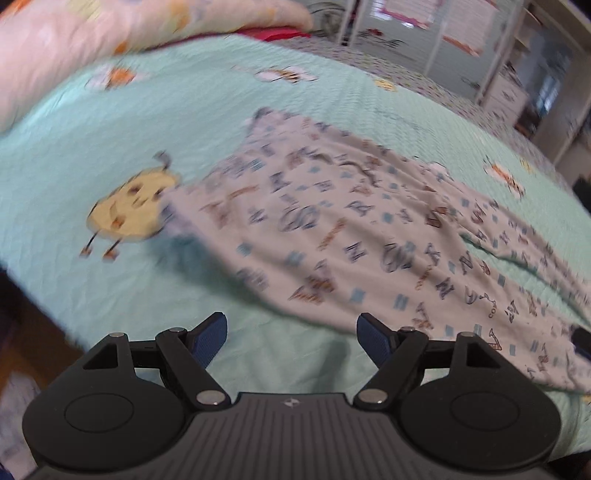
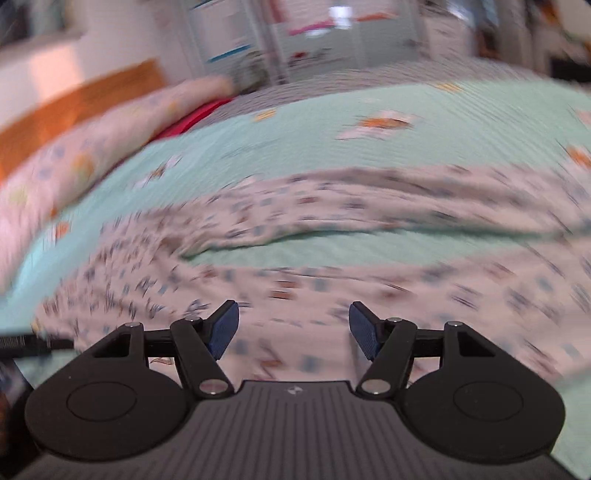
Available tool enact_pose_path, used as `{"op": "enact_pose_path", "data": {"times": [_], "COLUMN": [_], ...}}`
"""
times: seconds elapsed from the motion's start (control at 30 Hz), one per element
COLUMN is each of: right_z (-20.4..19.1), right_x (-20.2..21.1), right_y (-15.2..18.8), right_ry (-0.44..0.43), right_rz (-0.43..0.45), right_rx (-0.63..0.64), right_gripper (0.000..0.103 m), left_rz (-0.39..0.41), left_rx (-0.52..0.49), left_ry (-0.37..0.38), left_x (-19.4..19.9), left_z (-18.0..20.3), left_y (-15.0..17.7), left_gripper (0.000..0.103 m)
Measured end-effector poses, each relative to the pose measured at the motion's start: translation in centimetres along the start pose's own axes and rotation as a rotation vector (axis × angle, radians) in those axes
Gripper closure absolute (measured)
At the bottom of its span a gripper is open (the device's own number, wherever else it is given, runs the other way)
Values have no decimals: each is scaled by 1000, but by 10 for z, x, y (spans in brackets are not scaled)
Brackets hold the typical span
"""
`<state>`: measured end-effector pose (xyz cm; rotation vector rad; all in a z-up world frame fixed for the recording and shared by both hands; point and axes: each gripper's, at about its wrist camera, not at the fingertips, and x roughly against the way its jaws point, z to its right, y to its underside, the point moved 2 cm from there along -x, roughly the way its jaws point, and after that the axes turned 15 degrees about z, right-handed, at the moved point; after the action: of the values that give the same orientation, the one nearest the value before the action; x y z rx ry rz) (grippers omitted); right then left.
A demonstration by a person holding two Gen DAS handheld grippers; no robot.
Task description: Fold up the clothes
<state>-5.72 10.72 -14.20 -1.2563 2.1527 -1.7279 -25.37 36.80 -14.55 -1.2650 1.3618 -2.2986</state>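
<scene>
A white garment (image 1: 332,229) printed with blue and brown letters lies spread on the mint-green bedspread (image 1: 129,122). In the left wrist view it stretches from the middle to the lower right. My left gripper (image 1: 291,341) is open above bare bedspread just short of the garment's near edge, with nothing between its blue pads (image 1: 212,338). The right wrist view is blurred; there the same garment (image 2: 332,288) splits into two legs with a strip of bedspread (image 2: 332,243) between. My right gripper (image 2: 293,332) hangs open over the near part of the cloth.
A pink patterned pillow (image 1: 110,29) lies at the head of the bed, with something red (image 1: 280,34) beside it. White shelving (image 1: 424,33) stands beyond the far side. The bed's edge falls away at the left (image 1: 22,288). A yellow chick print (image 1: 133,205) marks the bedspread.
</scene>
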Motion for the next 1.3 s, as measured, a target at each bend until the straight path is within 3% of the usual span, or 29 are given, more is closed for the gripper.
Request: {"op": "enact_pose_path", "data": {"times": [0.23, 0.37, 0.43, 0.73, 1.13, 1.23, 1.3], "right_z": [104, 163, 182, 202, 222, 222, 221], "right_x": [61, 96, 102, 78, 67, 66, 65], "right_y": [2, 3, 7, 4, 2, 2, 2], "right_ry": [199, 313, 323, 307, 287, 301, 311], "right_rz": [67, 106, 123, 151, 195, 194, 193], "right_rx": [-338, -530, -594, -662, -703, -688, -678], "right_gripper": [37, 36, 37, 36, 37, 44, 58], "left_rz": [8, 9, 1, -31, -13, -9, -4], "left_rx": [242, 215, 202, 53, -19, -36, -47], "left_ry": [-30, -57, -56, -68, -61, -60, -58], "left_x": [0, -8, -12, -25, -37, -39, -40], "left_z": [-38, -32, -26, 14, 31, 31, 32], "left_y": [-7, -16, -19, -22, -21, -20, -20], "left_gripper": [23, 23, 23, 23, 23, 23, 23]}}
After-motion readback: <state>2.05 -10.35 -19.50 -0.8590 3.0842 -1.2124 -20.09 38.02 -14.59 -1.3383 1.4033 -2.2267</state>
